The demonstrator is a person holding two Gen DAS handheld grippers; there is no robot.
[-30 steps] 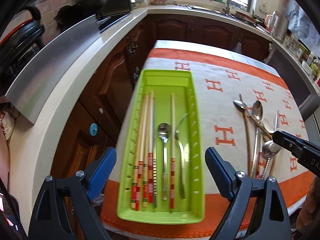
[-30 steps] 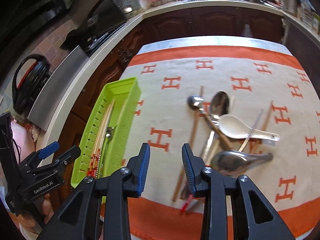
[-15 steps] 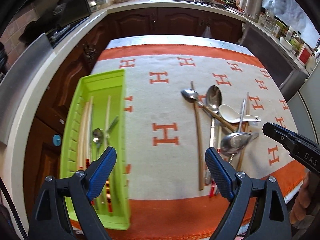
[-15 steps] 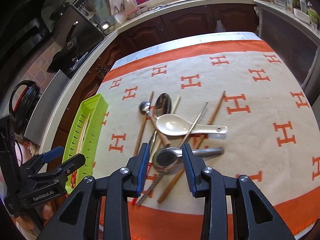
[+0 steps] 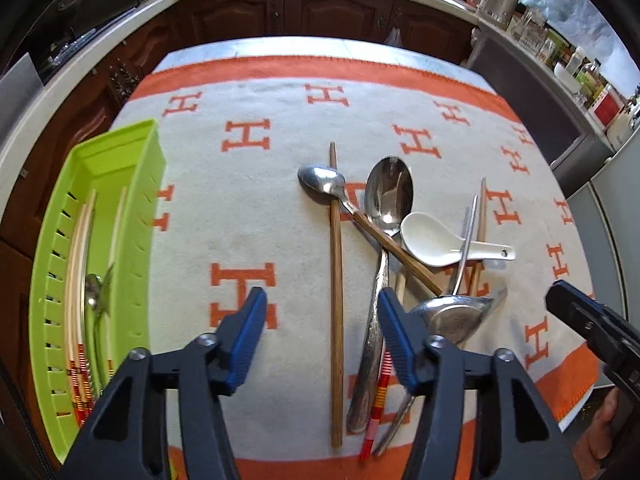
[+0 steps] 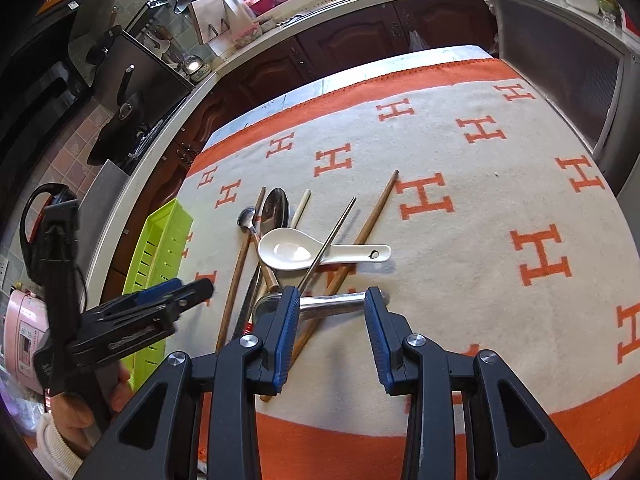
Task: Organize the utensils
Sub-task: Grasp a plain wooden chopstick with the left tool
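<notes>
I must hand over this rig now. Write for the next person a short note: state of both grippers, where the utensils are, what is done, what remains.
Left gripper: open, empty, jaws just closing partway, above the brown chopstick.
Right gripper: open, empty, over the steel ladle.
Done: some chopsticks and a steel spoon lie in the green tray.
Left: the pile on the cloth: white spoon, steel spoons, chopsticks, ladle.

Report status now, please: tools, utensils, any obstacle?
Left tool closing, nothing gripped. Right tool open above steel spoon. Utensils crossed in pile; green tray partly filled.
</notes>
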